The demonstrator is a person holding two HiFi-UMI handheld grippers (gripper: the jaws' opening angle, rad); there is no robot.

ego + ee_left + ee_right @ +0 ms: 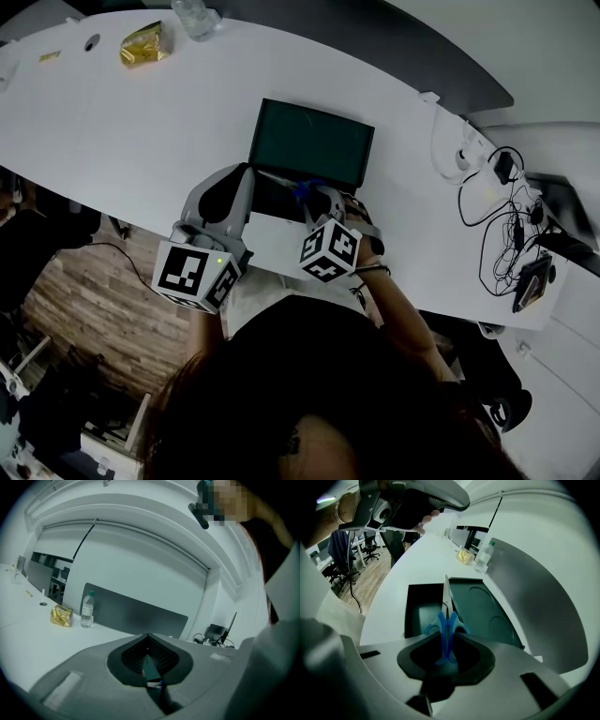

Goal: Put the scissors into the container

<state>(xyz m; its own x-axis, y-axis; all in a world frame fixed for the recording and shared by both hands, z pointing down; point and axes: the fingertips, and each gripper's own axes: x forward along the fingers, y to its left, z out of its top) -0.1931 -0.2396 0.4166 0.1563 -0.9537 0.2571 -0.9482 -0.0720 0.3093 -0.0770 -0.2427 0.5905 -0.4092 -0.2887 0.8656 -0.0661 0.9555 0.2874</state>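
- Blue-handled steel scissors (446,620) sit clamped by the handles in the right gripper (446,635). Blades are closed & point fwd/down over the open base of the dark-green hinged plastic container (421,616).
- Container stands by the near edge of the white curved worktop (141,122), approx mid-length. Its lid (487,611), w/ round recesses, is swung open on the far side.
- Step in hand, as I judge it: lowering the scissors into the base. Not in yet; blades are above it, no contact visible.
- To do it well: hold the tips over the middle of the base, clear of the walls & hinge line. Flatten the wrist so the scissors go in lengthwise, not point-first, which could jab the floor & skid the box.
- Release only once they rest on the floor. Open just enough to free the handles, then lift straight out so the loops don't snag.
- Left gripper (147,638) hangs at the container's left side, jaws a narrow way apart, nothing plainly gripped. A dark-teal sliver shows in the gap, prob. the container beyond. It could steady the left wall if the box shifts.
- Clear plastic bottle (87,609) & gold foil packet (61,616) stand well apart toward the worktop's far-left end; no obstruction.
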